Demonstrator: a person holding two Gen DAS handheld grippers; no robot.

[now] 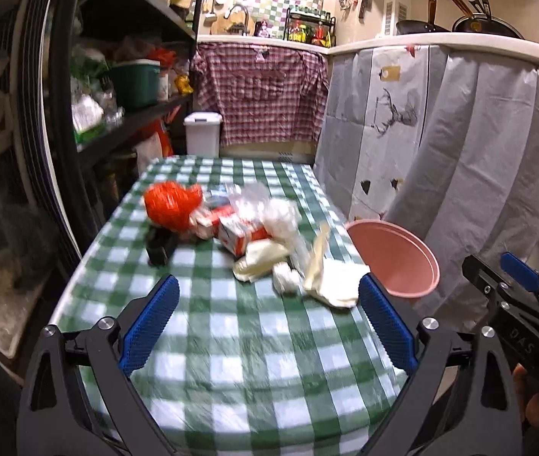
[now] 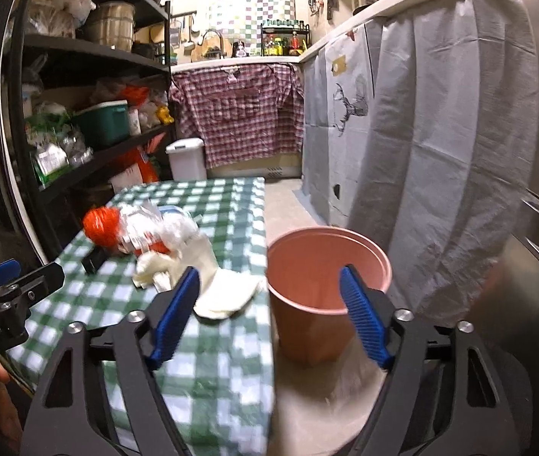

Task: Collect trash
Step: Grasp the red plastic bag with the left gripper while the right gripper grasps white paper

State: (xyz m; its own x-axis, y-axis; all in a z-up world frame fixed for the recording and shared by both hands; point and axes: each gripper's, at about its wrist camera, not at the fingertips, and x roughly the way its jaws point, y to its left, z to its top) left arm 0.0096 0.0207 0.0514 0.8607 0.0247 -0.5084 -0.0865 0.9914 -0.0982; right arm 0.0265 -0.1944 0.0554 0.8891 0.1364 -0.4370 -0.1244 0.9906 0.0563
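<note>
A heap of trash lies on the green checked table (image 1: 231, 342): an orange net bag (image 1: 170, 205), a red and white carton (image 1: 243, 233), clear plastic wrap (image 1: 265, 205), a crumpled tissue (image 1: 284, 281) and cream wrappers (image 1: 330, 285). A pink bin (image 2: 307, 266) stands off the table's right edge. My left gripper (image 1: 269, 288) hovers open over the table, just short of the heap, with nothing between its fingers. Beside the table, my right gripper (image 2: 269, 271) is open and empty, its right finger in front of the bin's rim and its left one near the cream wrappers (image 2: 224, 296).
Dark shelves (image 1: 117, 76) packed with bags and a green box run along the left. A grey curtain (image 1: 459, 152) hangs along the right, close to the pink bin. A white lidded bin (image 1: 202, 133) stands beyond the table's far end. A small black object (image 1: 161, 249) sits by the orange bag.
</note>
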